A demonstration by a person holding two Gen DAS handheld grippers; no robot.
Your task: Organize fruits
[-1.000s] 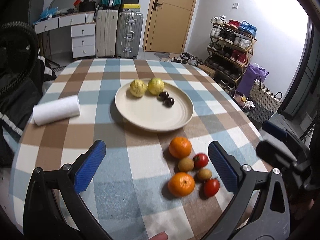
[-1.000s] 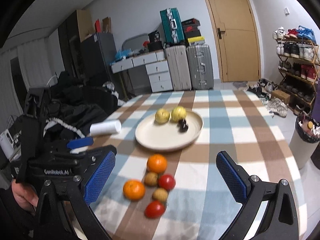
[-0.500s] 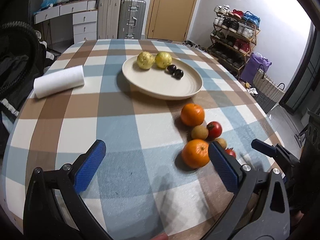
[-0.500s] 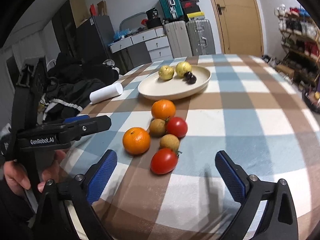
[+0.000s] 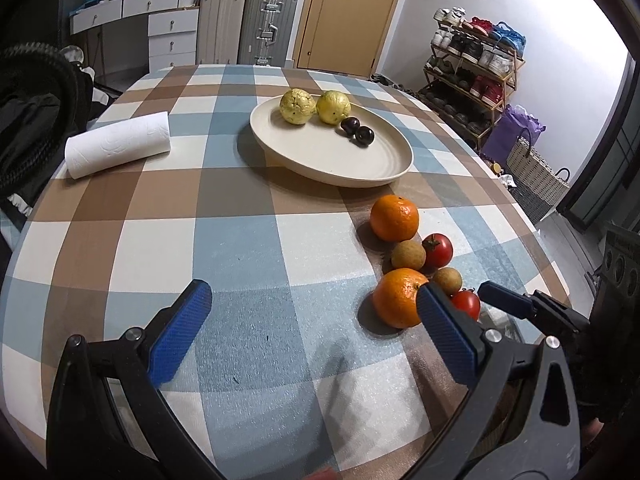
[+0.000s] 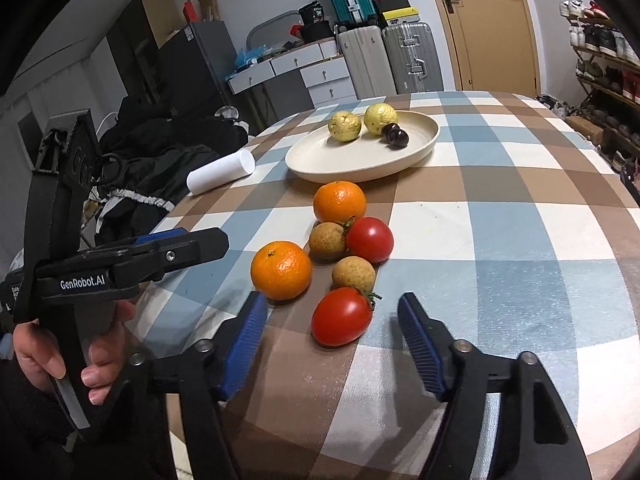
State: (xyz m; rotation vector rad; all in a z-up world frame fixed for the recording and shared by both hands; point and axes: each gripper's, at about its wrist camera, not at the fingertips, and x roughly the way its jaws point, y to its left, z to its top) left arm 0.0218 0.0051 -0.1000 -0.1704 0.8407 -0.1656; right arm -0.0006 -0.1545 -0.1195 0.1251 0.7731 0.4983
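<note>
directly ahead of the right gripper (image 6: 332,342), just beyond its blue pads, the nearest tomato (image 6: 341,316) is seen lying on the checked tablecloth (image 6: 500,240). it is centred between the two fingers, which are spread wider than the fruit and hold nothing. its long axis is judged to run from the stem end, at upper right, down to the lower left, so it lies somewhat askew to the line along which the fingers would shut.

behind this tomato the rest of the loose cluster is shown: a small brown fruit (image 6: 353,274), a second tomato (image 6: 369,239), another brown fruit (image 6: 326,241), a near orange (image 6: 281,270) and a far orange (image 6: 339,202). the brown fruit nearly touches the stem of the nearest tomato; contact cannot be told.

the left gripper (image 5: 312,328) is held wide open and empty over bare cloth, with the fruit off to its right side; its right pad overlaps the near orange in its own view. the right gripper is therefore judged the nearer and better-aligned one for the coming pick.

the plate (image 6: 320,160) stands beyond the cluster and carries two yellow fruits (image 6: 345,126) and two dark ones (image 6: 396,135). a paper roll (image 6: 221,172) lies to the left of the plate.

"genrobot.ai" is read on the left gripper's body in the right view; no other writing is legible.
</note>
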